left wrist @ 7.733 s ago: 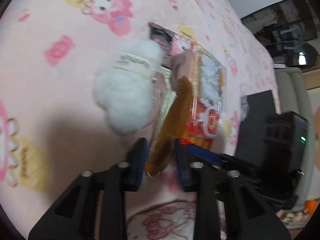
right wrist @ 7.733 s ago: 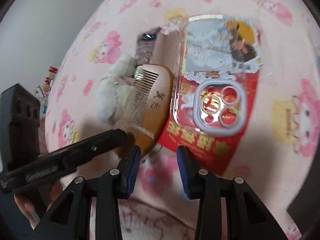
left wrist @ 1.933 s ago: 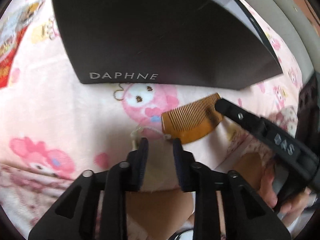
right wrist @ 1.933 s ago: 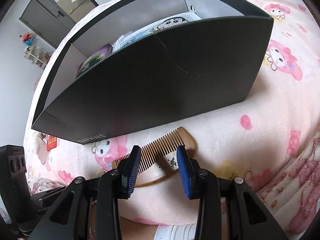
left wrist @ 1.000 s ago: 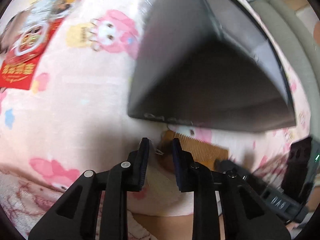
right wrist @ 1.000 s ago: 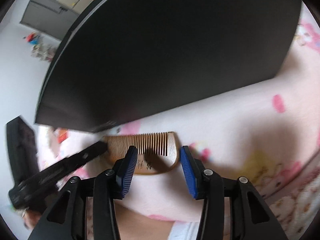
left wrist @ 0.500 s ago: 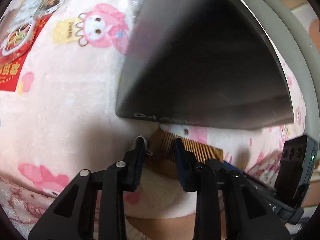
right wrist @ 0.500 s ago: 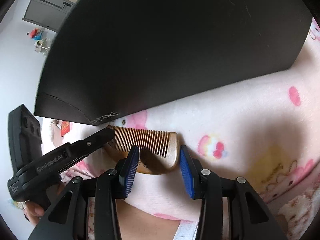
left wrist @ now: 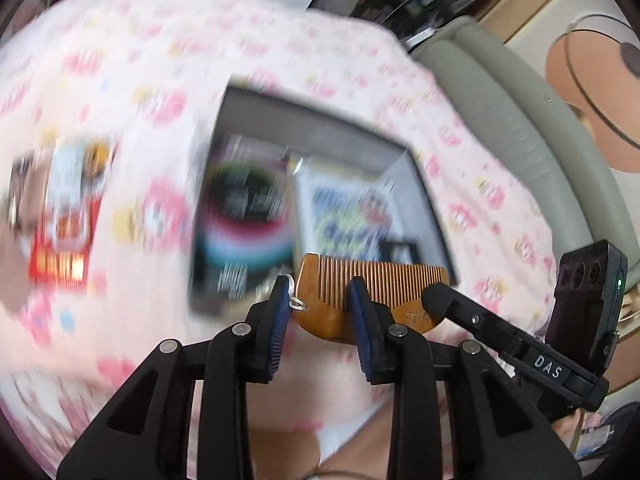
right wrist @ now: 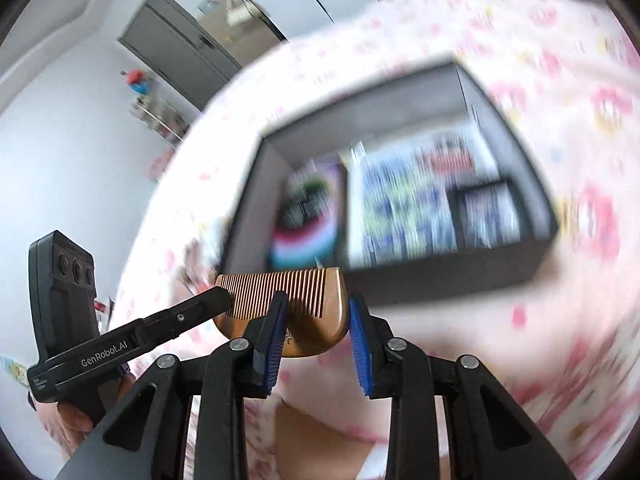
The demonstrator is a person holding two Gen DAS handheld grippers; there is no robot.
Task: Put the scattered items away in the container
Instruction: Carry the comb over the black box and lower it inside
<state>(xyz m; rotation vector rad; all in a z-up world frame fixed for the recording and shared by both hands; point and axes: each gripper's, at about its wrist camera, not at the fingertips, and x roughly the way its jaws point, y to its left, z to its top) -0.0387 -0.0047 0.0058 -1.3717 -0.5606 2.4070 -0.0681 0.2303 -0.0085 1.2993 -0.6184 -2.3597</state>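
The claws read "DAS" and "GenRobot.AI". Left claw (left wrist: 320,312) and closing right claw (right wrist: 316,328) both clamp the comb (right wrist: 304,308), lengthwise level, teeth toward the box (right wrist: 440,276).

"DAS" on right gripper (left wrist: 436,300), "GenRobot.AI" on left gripper (right wrist: 224,300)

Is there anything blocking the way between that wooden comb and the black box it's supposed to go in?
Nothing visible. The comb, held by both grippers, hangs in front of the open-topped box, whose near wall lies below it.

Home bedroom, pink cartoon blanket (right wrist: 560,60) (plush), grey wardrobe (right wrist: 176,44), padded headboard (left wrist: 520,92)
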